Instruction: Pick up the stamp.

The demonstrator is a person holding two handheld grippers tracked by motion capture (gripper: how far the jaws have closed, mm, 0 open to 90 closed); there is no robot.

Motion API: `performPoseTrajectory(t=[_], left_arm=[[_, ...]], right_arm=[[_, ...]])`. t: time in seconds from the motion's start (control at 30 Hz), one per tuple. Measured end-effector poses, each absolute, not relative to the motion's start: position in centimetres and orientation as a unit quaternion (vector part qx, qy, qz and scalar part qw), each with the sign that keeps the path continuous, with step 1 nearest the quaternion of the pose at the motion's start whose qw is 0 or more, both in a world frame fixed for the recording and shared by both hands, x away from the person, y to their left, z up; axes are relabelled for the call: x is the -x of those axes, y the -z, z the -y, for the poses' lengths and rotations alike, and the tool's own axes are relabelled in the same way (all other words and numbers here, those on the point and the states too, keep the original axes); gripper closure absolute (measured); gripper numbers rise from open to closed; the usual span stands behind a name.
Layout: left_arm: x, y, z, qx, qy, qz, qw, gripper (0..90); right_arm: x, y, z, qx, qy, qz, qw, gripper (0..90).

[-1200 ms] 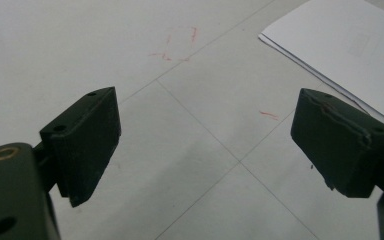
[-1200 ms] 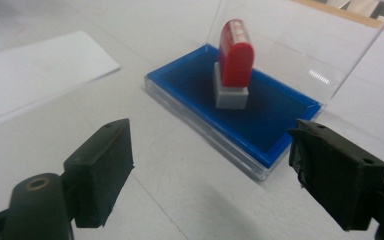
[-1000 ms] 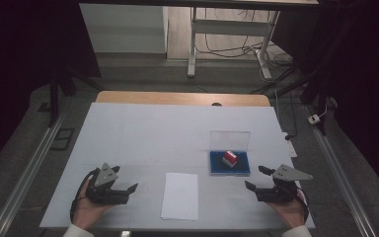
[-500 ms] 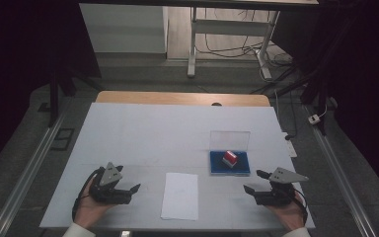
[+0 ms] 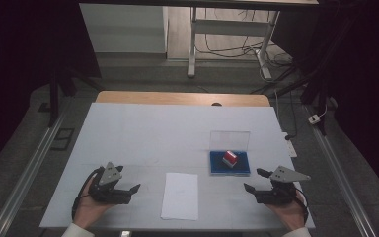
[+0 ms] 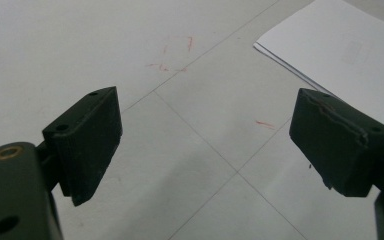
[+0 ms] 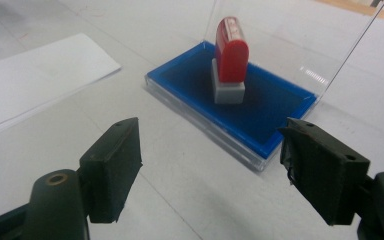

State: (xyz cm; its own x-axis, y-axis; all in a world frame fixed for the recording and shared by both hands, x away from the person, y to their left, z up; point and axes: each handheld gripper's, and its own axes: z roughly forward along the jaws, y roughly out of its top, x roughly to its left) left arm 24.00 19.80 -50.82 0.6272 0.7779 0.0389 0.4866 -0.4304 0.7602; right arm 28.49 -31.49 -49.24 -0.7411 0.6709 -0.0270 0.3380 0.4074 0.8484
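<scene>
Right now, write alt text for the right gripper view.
A red stamp stands upright on a blue ink pad whose clear lid is raised behind it. The right claw sits open just short of it, with a white paper sheet nearby.

Dim, dark surroundings; evenly lit table (image 5: pixel 143 133); soft, slightly blurry close-ups.

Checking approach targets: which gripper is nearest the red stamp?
The right gripper: it sits just beside the blue ink pad bearing the red stamp. The left gripper lies beyond the paper sheet.
</scene>
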Motion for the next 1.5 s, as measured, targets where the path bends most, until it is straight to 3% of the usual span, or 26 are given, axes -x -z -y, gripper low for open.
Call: performPoseTrajectory(t=[0.4, 1.5], left_arm=[[-24.1, 50.8, -19.8, -0.824, -0.193, -0.385, 0.367, 14.7], [-24.4, 51.2, -20.0, -0.826, -0.183, -0.391, 0.362, 15.7]], right_arm=[[-28.9, 47.1, 30.7, -0.301, -0.446, -0.819, 0.198, 25.4], [-34.0, 43.9, 26.3, -0.303, -0.39, -0.852, 0.174, 28.7]])
